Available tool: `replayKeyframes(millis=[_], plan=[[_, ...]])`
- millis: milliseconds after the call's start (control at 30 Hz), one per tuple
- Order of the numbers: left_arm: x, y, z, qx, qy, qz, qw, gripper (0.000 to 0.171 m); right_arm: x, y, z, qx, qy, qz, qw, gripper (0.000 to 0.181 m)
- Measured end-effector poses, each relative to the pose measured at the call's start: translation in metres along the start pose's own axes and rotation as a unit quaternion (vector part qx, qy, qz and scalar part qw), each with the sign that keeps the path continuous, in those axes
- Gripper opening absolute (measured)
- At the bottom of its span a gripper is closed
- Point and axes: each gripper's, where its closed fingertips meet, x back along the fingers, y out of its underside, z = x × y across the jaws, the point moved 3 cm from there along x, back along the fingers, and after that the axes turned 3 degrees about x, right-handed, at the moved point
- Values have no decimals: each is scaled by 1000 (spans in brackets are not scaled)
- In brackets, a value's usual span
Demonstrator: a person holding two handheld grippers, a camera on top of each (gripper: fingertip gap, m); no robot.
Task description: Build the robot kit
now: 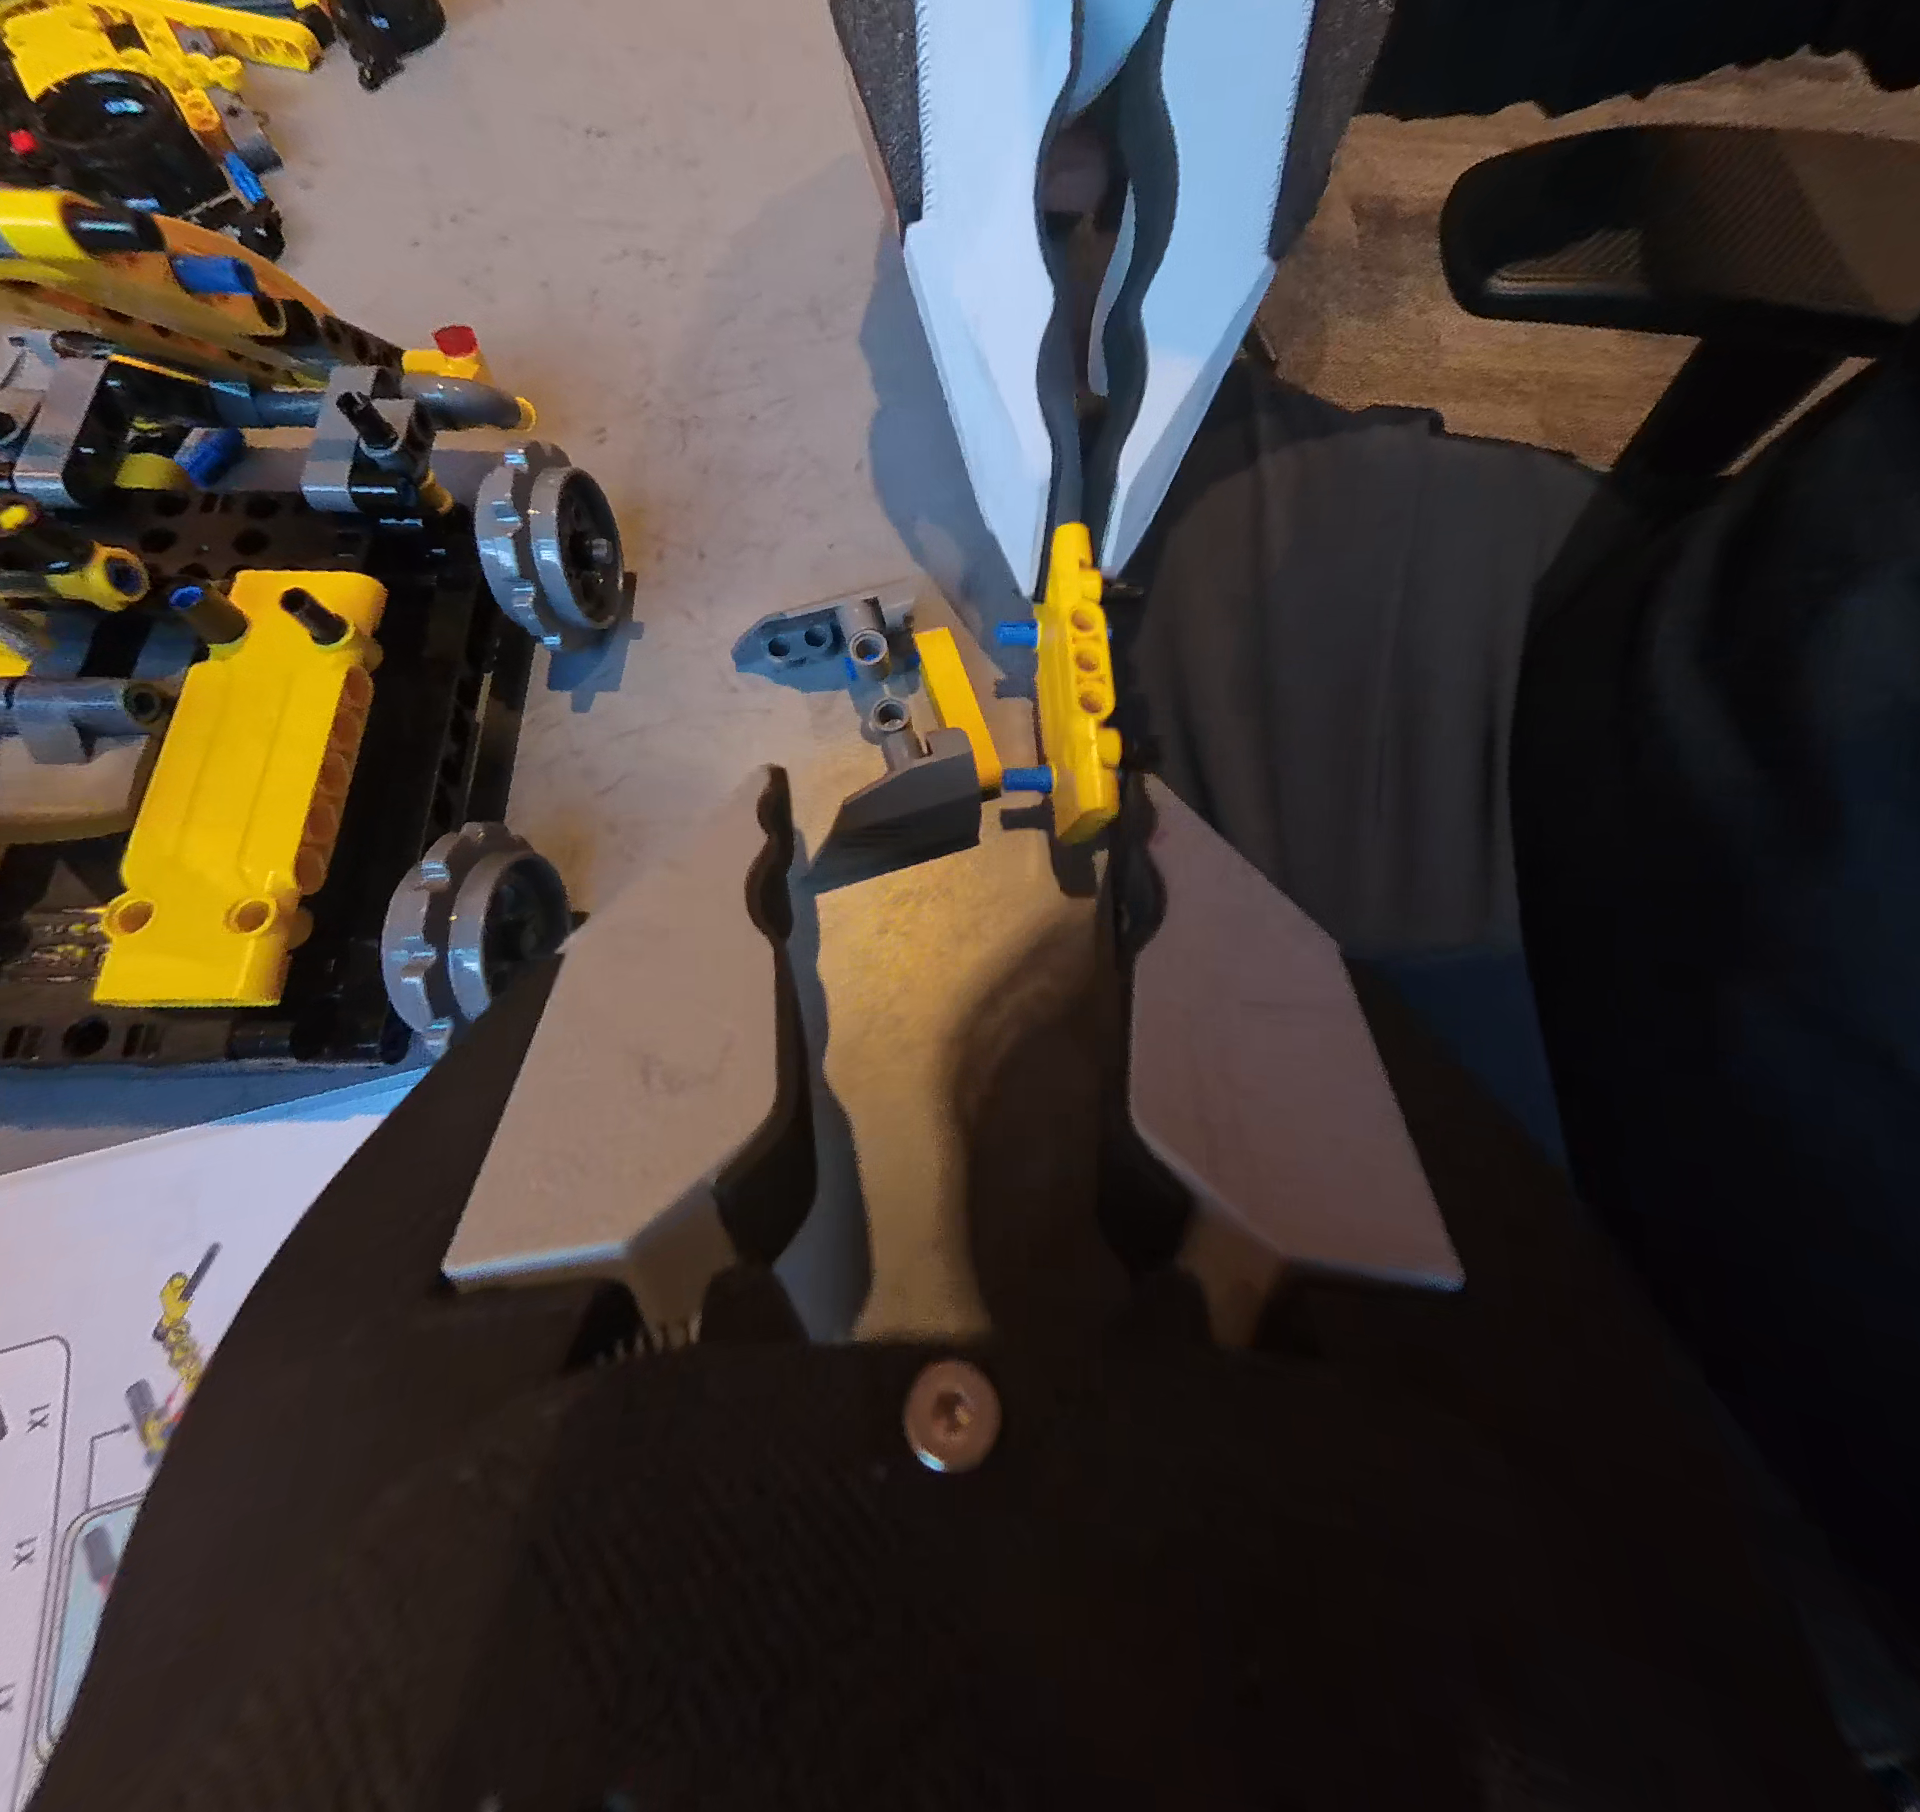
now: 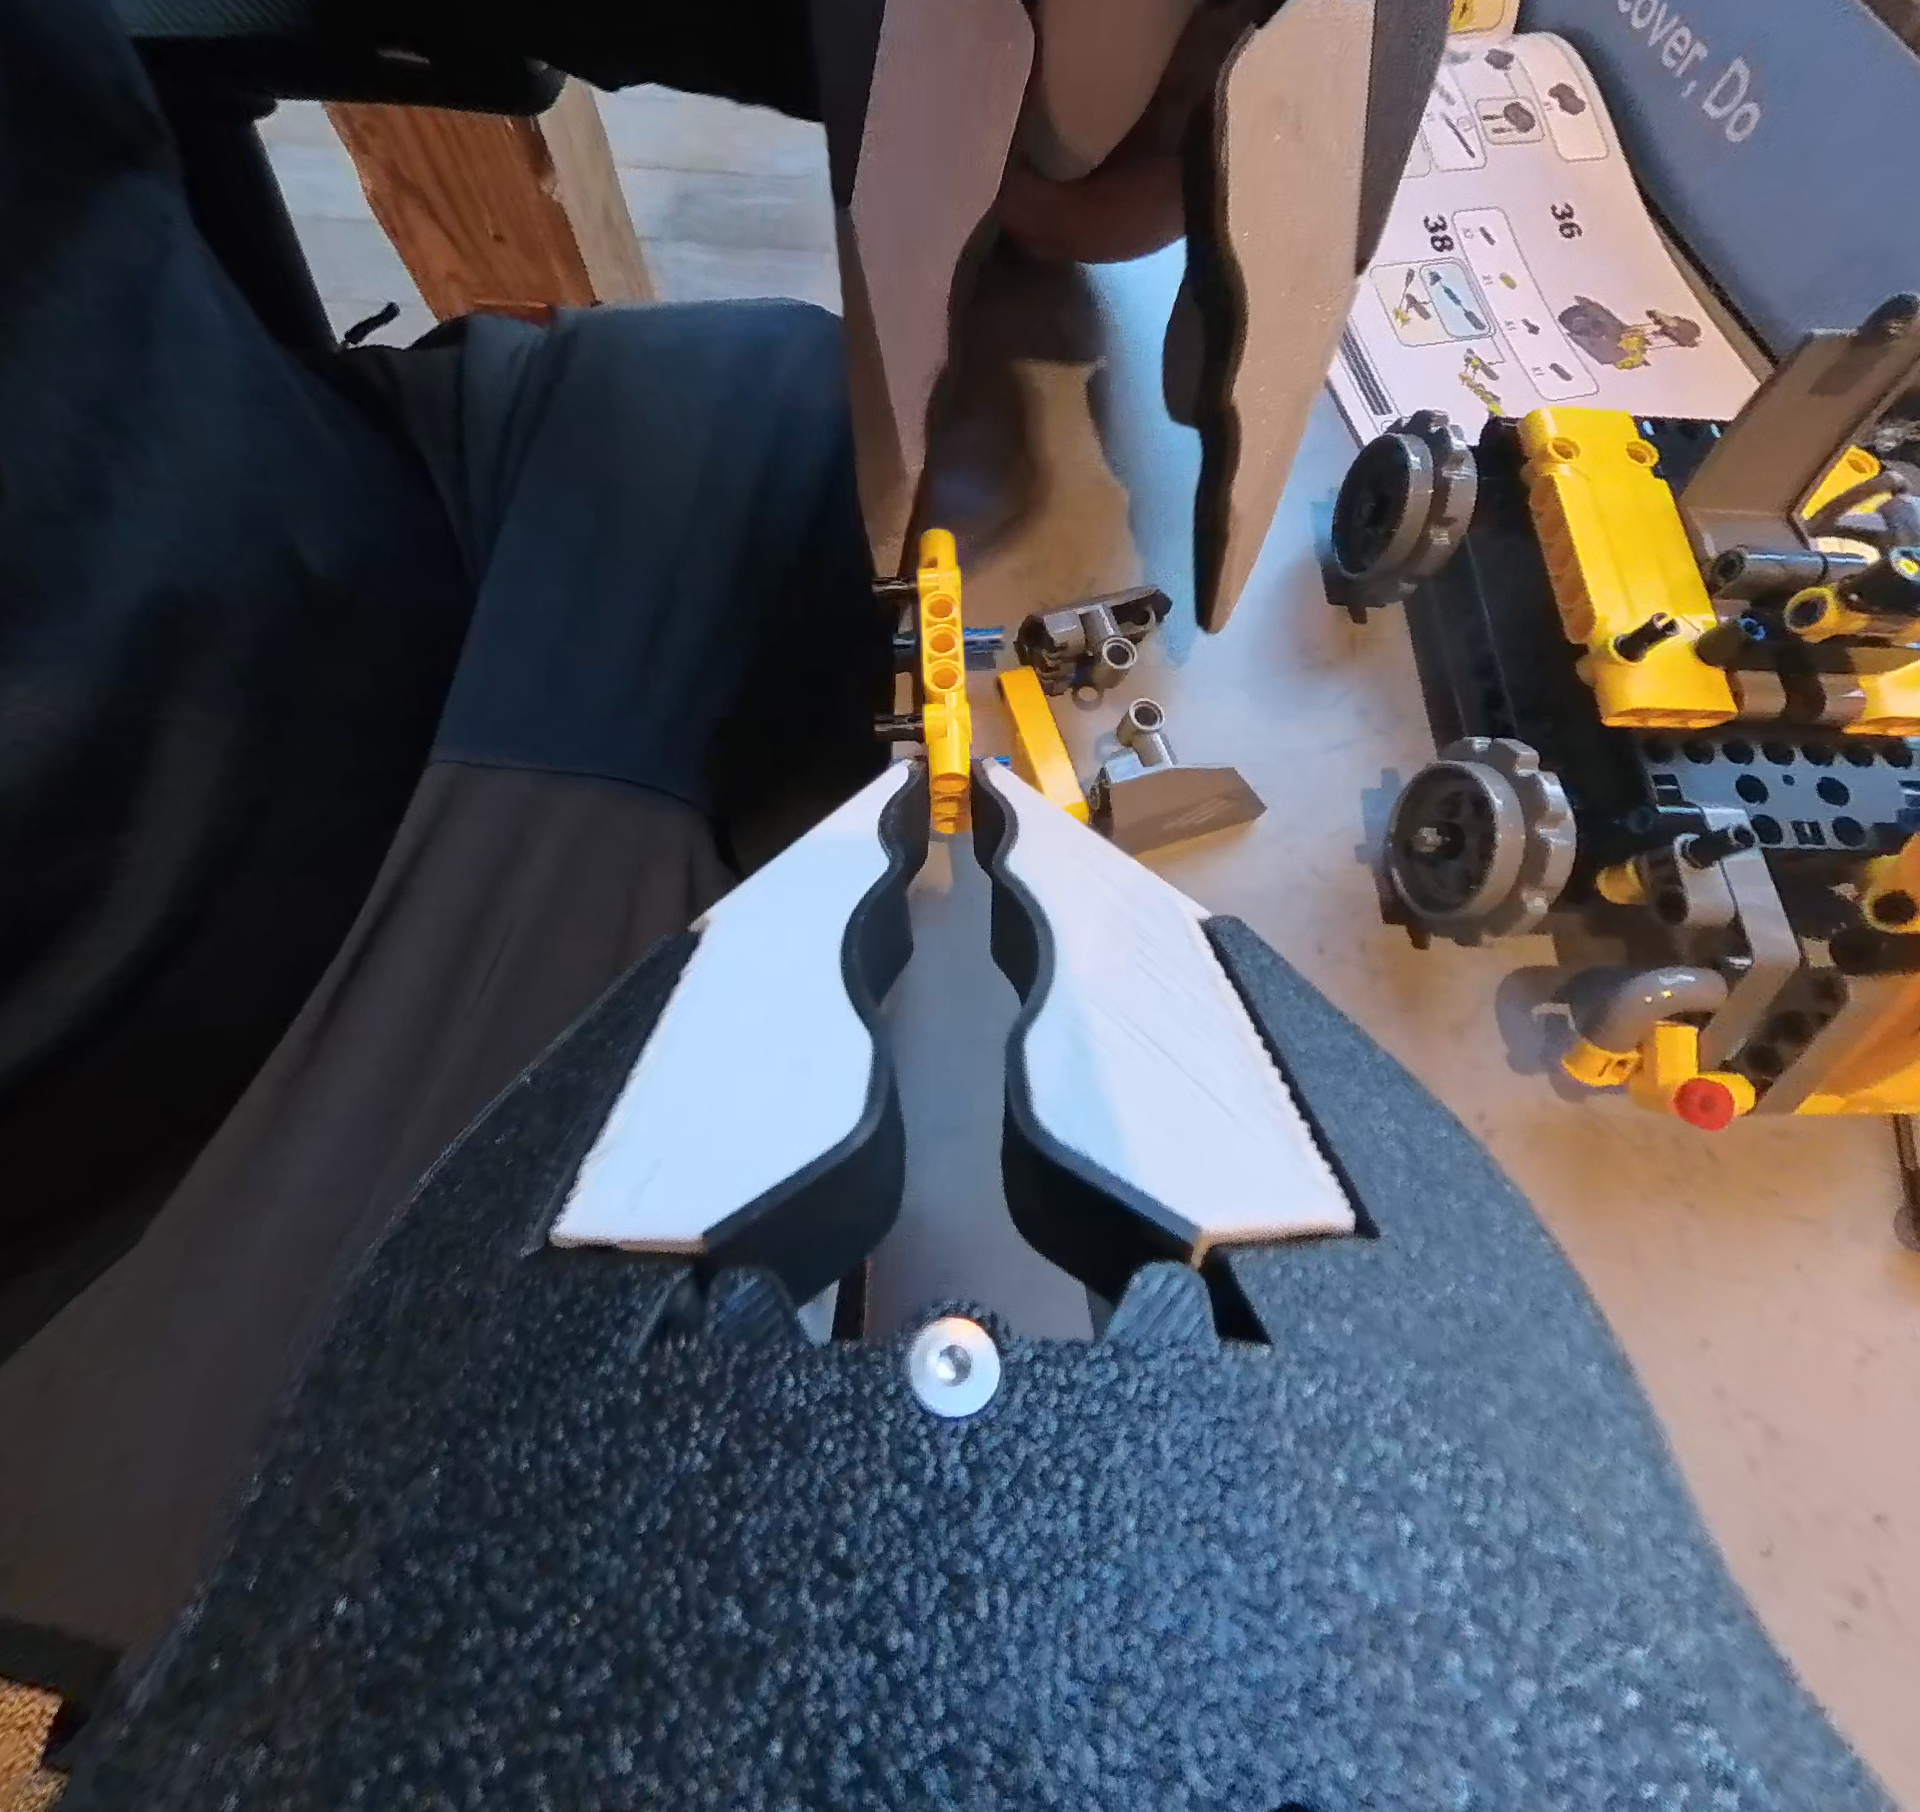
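My right gripper [image 2: 948,783] is shut on one end of a yellow pin-hole beam [image 2: 943,666] that carries blue and black pins, held at the table's edge. In the left wrist view it reaches in from the top [image 1: 1070,557] with the beam [image 1: 1081,692]. My left gripper [image 1: 951,806] is open and empty, and one finger's tip sits right beside the beam's free end. It shows from the top in the right wrist view [image 2: 1060,578]. Between its fingers lie a short yellow beam [image 1: 961,692], a grey connector [image 1: 810,640] and a dark grey wedge piece [image 1: 904,817].
A yellow-and-black brick vehicle with grey wheels [image 1: 260,723] [image 2: 1662,671] stands on the pale table [image 1: 675,256]. An open instruction booklet [image 1: 104,1347] [image 2: 1507,256] lies by it. A person's dark-clothed lap [image 2: 416,619] and a black chair [image 1: 1662,235] lie past the table edge.
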Motion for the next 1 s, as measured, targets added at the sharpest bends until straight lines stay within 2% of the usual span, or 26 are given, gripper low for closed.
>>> replayKeyframes(millis=[133, 267, 367, 467, 533, 567, 600, 667, 767, 833, 900, 1000], plan=[[0, -2, 5, -15, 24, -2, 1000, 63, 7, 2, 3, -5, -4, 12, 1000, 7], [-2, -2, 5, -73, 53, -23, 996, 62, 8, 6, 4, -1, -24, 2, 1000, 7], [9, -8, 2, -72, 98, -22, 992, 50, 10, 5, 0, 4, -35, 8, 999, 7], [13, -15, -17, -30, 34, -43, 998, 40, 13, 7, 0, -2, -26, 9, 1000, 7], [15, -22, -15, 26, -4, -27, 999, 38, 16, 8, -2, -5, -16, 12, 1000, 7], [15, -23, -14, 57, -31, -17, 998, 39, 18, 8, -3, -6, -10, 15, 1000, 7], [15, -24, -10, 78, -49, -7, 996, 47, 21, 8, -4, -9, -6, 19, 1000, 7], [11, -20, -1, 83, -91, 4, 992, 46, 25, 8, -6, -12, 3, 27, 1000, 7], [-1, -7, -4, 51, -144, -33, 988, 44, 29, 8, -6, -18, 7, 36, 999, 7], [-9, 0, -5, 53, -130, -59, 988, 38, 29, 7, -6, -18, 9, 36, 999, 7], [-12, 1, -3, 51, -112, -61, 991, 27, 28, 7, -9, -17, 10, 34, 999, 7], [-9, 3, 5, 24, -79, -62, 995, 27, 24, 3, -13, -20, 11, 38, 999, 7]])
